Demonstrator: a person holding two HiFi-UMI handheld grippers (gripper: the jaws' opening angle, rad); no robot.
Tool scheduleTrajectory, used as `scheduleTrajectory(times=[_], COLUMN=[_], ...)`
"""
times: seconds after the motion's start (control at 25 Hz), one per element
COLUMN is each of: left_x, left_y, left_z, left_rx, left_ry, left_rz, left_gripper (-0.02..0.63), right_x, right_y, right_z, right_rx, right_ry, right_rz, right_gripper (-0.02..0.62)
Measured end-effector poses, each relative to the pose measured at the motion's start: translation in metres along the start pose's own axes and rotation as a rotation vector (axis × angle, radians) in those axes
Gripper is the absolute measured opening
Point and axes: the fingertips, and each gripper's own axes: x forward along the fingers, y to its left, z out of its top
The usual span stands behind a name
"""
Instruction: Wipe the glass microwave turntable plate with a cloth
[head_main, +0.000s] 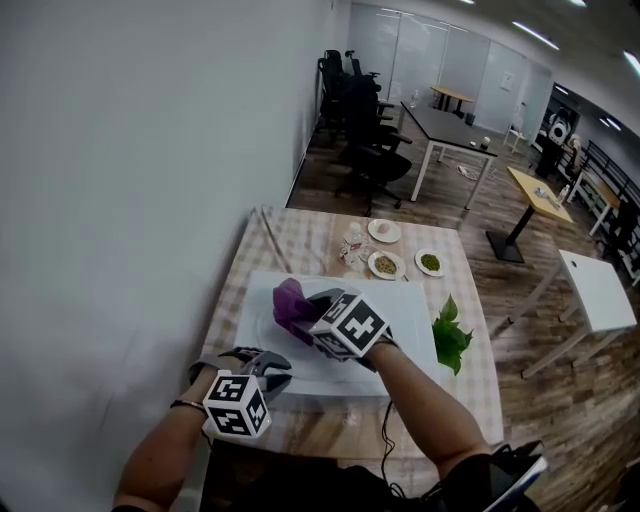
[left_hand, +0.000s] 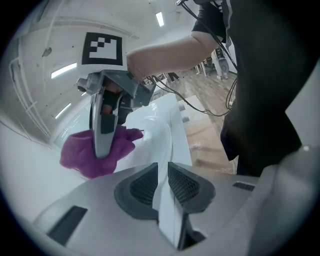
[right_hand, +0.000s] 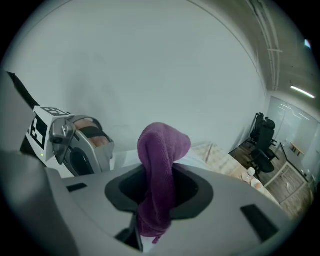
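The glass turntable plate lies on a white board on the checked table. My left gripper is at the plate's near left rim. In the left gripper view its jaws are shut on that thin pale edge of the plate. My right gripper is above the plate's far left part, shut on a bunched purple cloth. The cloth stands up between the pads in the right gripper view, where the gripper points toward the wall. The cloth hangs down onto the plate.
Three small dishes and a small bottle stand at the table's far end. A green leafy bunch lies at the right edge. A grey wall runs close along the left side of the table.
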Motion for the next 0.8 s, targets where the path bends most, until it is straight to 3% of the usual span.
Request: scheduleTrajectory(times=[0.4,0.64,0.8], left_x=[-0.001,0.001,0.001], left_y=[-0.002,-0.002,-0.003], left_z=[0.0,0.001,0.001], left_rx=[-0.041,-0.13,-0.14], left_ry=[-0.008,-0.032,-0.027], left_rz=[-0.015,-0.047,-0.059], left_gripper=[0.069,0.072,0.074], right_x=[0.058,0.049,0.037], right_y=[0.045,0.04,0.032], right_z=[0.004,-0.01,-0.024], right_rx=[-0.084,-0.067,-0.032], right_ry=[0.08,0.11,0.136], right_rz=[0.129,0.131,0.114], right_gripper=[0.123,0.123,0.123])
